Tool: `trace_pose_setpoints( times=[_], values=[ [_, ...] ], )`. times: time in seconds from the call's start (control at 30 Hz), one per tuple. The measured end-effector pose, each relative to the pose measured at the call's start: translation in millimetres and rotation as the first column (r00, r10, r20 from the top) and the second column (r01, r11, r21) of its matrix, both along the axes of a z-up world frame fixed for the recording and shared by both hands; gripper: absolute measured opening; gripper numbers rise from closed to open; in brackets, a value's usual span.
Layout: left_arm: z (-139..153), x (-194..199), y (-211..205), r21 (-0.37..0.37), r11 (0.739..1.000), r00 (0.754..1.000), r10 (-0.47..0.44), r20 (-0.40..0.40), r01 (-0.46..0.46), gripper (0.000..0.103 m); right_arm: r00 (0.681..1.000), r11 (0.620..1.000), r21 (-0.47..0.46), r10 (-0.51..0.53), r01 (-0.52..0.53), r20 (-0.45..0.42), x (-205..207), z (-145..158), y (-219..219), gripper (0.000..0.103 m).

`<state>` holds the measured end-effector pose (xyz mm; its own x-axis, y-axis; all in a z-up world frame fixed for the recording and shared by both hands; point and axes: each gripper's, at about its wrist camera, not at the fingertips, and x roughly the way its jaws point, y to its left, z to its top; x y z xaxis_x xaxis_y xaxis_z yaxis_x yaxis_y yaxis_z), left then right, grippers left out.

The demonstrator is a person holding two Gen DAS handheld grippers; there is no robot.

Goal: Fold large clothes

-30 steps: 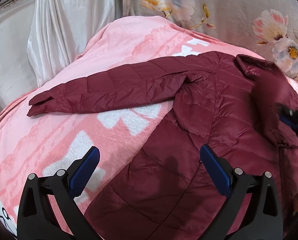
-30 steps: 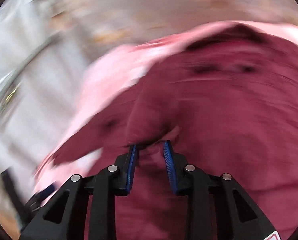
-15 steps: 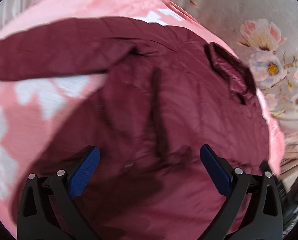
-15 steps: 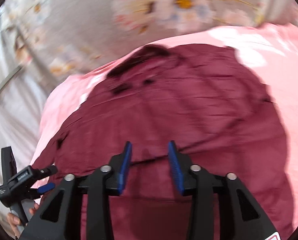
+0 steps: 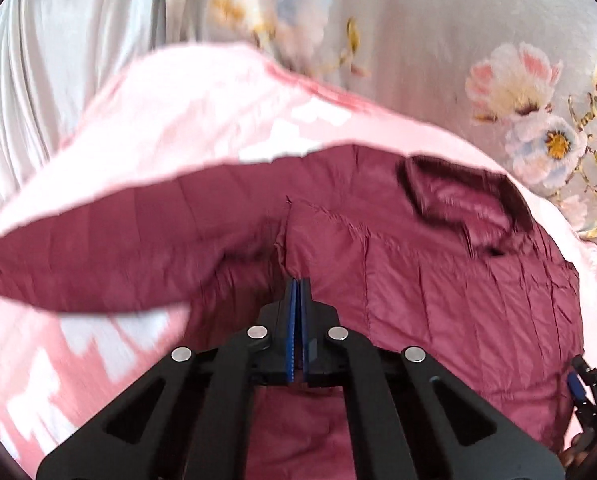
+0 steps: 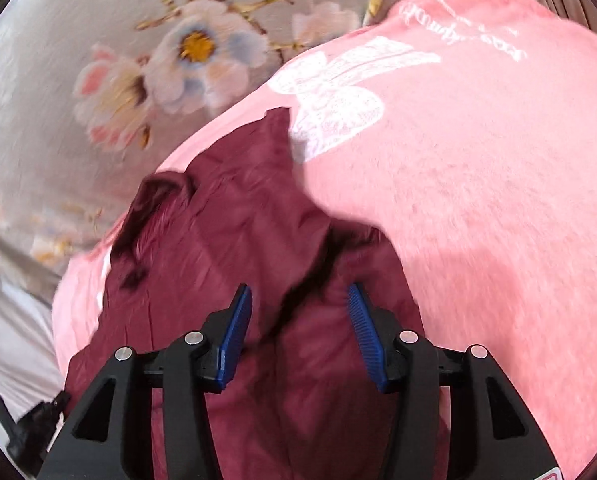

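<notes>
Left wrist: maroon jacket (image 5: 438, 280) flat — collar far right, sleeve stretching left.

We count one maroon puffer jacket (image 5: 438, 288), one pink blanket (image 6: 478, 200) beneath it, one floral sheet (image 5: 478, 20) at the far side (blurred), and two grippers.

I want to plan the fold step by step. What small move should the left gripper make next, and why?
Probably lift and carry the pinch across the body. The left gripper is shut at the armpit seam of the maroon jacket, while its sleeve lies spread out on the pink blanket.
</notes>
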<state>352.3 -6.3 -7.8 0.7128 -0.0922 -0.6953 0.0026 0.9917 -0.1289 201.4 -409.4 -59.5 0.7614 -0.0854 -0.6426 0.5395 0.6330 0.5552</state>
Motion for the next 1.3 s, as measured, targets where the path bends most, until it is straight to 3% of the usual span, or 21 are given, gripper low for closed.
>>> trace_pose_setpoints(
  times=[0.07, 0.1, 0.13, 0.23, 0.27, 0.33, 0.43, 0.53, 0.63, 0.97, 1.03, 1.07, 1.13, 1.2, 1.3],
  values=[
    [3.2, 7.6, -4.3, 0.026, 1.000, 1.000, 0.003, 0.017, -0.003, 0.000, 1.000, 1.000, -0.001, 0.002, -0.002, -0.001, 11.0, -0.4, -4.7, 0.048],
    [3.0, 10.2, -6.3, 0.036, 0.999, 1.000, 0.003, 0.020, -0.004, 0.000, 1.000, 1.000, -0.004, 0.007, -0.007, 0.005, 13.1, 0.2, -5.2, 0.031],
    [1.0, 14.3, -7.6, 0.049, 0.999, 1.000, 0.003, 0.018, -0.004, 0.000, 1.000, 1.000, -0.025, 0.009, -0.008, 0.029, 15.8, 4.7, -4.7, 0.004],
    [-14.9, 22.1, -11.6, 0.080, 0.997, 1.000, -0.002, -0.011, 0.003, 0.001, 0.986, 0.988, -0.150, -0.003, 0.028, 0.166, -0.8, 26.6, 3.3, 0.003],
    [-21.4, 22.4, -13.3, 0.090, 0.996, 1.000, -0.003, -0.019, 0.005, 0.001, 0.984, 0.978, -0.202, -0.011, 0.047, 0.176, -5.0, 31.0, 6.8, 0.003],
    [-39.3, 24.0, -15.1, 0.103, 0.995, 0.999, -0.007, -0.050, 0.012, 0.001, 0.991, 0.967, -0.246, -0.031, 0.062, 0.128, -2.2, 26.3, 6.7, 0.003],
    [-65.0, 25.3, -19.2, 0.116, 0.993, 0.996, -0.006, -0.093, 0.017, 0.001, 0.999, 0.984, -0.174, -0.047, 0.049, 0.017, 9.9, 1.0, -7.6, 0.002],
    [-67.6, 22.3, -23.3, 0.138, 0.990, 0.997, -0.012, -0.078, 0.023, 0.001, 0.998, 0.994, -0.096, -0.054, 0.050, -0.031, 11.7, -14.4, -22.4, 0.001],
    [-70.3, 21.4, -27.6, 0.169, 0.985, 0.997, -0.012, -0.075, 0.024, 0.001, 0.996, 0.995, -0.087, -0.045, 0.039, -0.072, 15.5, -20.6, -24.7, 0.001],
    [-75.0, 21.5, -42.7, 0.287, 0.958, 0.997, 0.003, -0.073, 0.018, 0.001, 0.991, 0.990, -0.141, -0.045, 0.027, -0.125, 12.7, -16.9, -18.7, 0.001],
    [-74.9, 21.1, -43.6, 0.293, 0.956, 0.997, 0.004, -0.072, 0.017, 0.001, 0.986, 0.970, -0.236, -0.090, 0.055, -0.140, 0.4, 0.9, -3.2, 0.016],
    [-74.5, 21.1, -42.2, 0.285, 0.958, 0.997, 0.004, -0.072, 0.017, 0.001, 0.989, 0.958, -0.280, -0.091, 0.056, -0.115, -6.6, 13.8, 9.1, 0.016],
    [-73.9, 20.3, -40.0, 0.269, 0.963, 0.998, 0.004, -0.070, 0.015, 0.001, 0.999, 0.948, -0.319, -0.012, -0.005, -0.052, -11.0, 40.4, 40.5, 0.016],
    [-73.2, 19.9, -37.9, 0.254, 0.967, 0.998, 0.003, -0.068, 0.014, 0.001, 0.993, 0.930, -0.346, 0.110, -0.120, -0.050, 2.7, 56.6, 76.3, 0.015],
    [-72.3, 19.1, -33.7, 0.225, 0.974, 0.998, 0.002, -0.067, 0.013, 0.001, 0.943, 0.869, -0.369, 0.322, -0.329, -0.085, 40.7, 58.5, 140.8, 0.014]
  ],
)
